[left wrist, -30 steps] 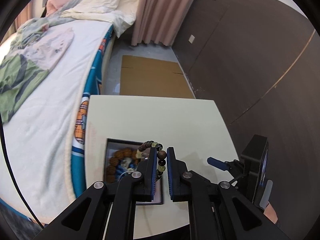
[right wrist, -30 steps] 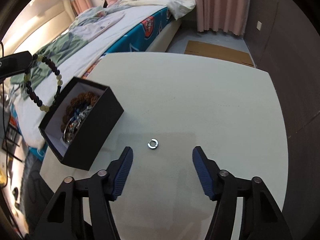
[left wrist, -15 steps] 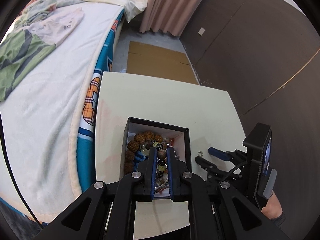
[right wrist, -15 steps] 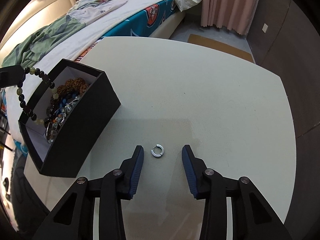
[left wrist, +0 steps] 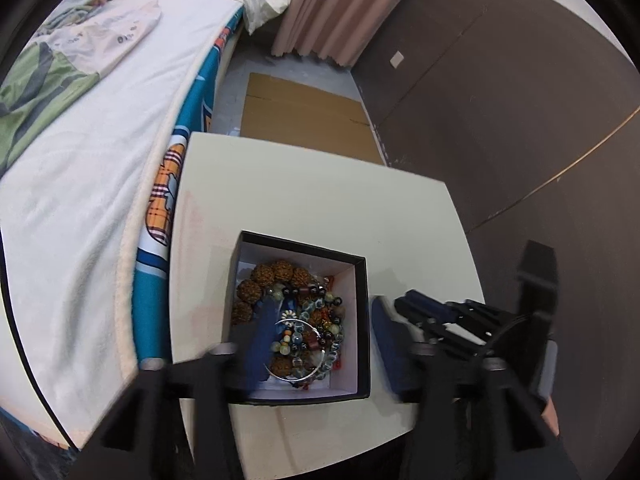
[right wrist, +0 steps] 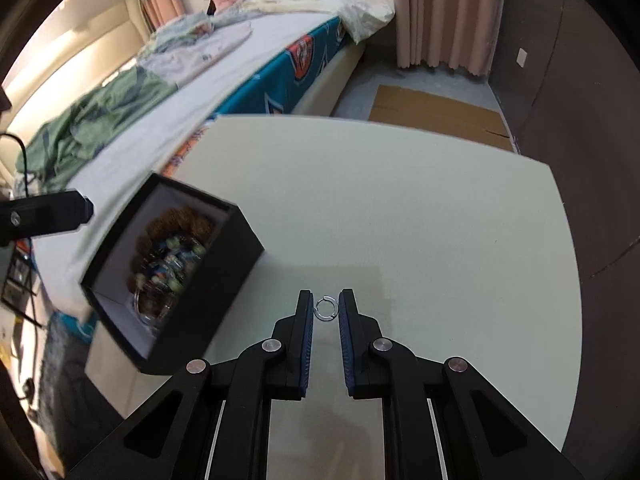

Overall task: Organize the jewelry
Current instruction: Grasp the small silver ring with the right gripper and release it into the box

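Observation:
A black jewelry box (left wrist: 362, 320) with a white lining sits at the table's near left, also in the right wrist view (right wrist: 224, 276). It holds a pile of beaded bracelets (left wrist: 304, 320) and a silver bangle. My left gripper (left wrist: 320, 336) is wide open over the box, blurred by motion. A small silver ring (right wrist: 326, 309) lies on the table right of the box. My right gripper (right wrist: 325, 308) is low at the table, its two fingers close on either side of the ring, with a narrow gap left. The right gripper also shows in the left wrist view (left wrist: 424, 308).
The cream table (right wrist: 420, 200) stands beside a bed (left wrist: 80, 140) with white and green covers on the left. Flat cardboard (left wrist: 304, 116) lies on the floor beyond the table. A dark wall panel (left wrist: 520, 100) runs along the right, with pink curtains (right wrist: 444, 12) at the back.
My left gripper opened wide and the dark beaded bracelet dropped into the box. My right gripper came down and narrowed around the silver ring.

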Available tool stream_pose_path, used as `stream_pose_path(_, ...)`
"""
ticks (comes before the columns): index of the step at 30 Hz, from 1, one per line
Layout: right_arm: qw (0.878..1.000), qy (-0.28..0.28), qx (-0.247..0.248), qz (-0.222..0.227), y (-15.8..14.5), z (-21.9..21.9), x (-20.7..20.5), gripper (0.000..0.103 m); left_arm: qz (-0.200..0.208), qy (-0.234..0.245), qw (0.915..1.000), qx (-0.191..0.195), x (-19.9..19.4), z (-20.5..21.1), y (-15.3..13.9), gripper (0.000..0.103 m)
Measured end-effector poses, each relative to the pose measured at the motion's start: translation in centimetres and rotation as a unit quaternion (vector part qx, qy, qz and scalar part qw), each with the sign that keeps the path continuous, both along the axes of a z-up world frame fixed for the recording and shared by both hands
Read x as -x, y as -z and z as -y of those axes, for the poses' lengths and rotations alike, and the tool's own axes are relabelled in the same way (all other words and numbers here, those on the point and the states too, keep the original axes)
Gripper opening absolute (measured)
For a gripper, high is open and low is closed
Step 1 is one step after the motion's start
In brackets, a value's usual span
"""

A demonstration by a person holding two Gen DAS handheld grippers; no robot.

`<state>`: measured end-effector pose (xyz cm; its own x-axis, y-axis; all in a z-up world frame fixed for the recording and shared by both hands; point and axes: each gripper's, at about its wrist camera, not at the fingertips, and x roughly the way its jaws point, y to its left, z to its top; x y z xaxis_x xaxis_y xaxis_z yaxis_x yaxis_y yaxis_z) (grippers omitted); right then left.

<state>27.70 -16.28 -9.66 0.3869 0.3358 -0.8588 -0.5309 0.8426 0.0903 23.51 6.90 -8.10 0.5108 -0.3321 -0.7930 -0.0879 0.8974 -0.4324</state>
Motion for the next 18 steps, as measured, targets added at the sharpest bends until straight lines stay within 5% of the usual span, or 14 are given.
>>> stream_pose_path(9, 0.994, -0.015, -0.108, 0.012, -4.4, -1.0, 1.7, 0.014, 0.019, -0.011, 0.9997, -0.009, 2.0, -1.5, -1.4, 0.059)
stream_pose_path(18, 0.987, -0.049, -0.154, -0.002, -6.7, -4.2, 3.9, 0.020, 0.034, -0.036, 0.9986, -0.018, 5.0, -4.2, -2.8, 0.060)
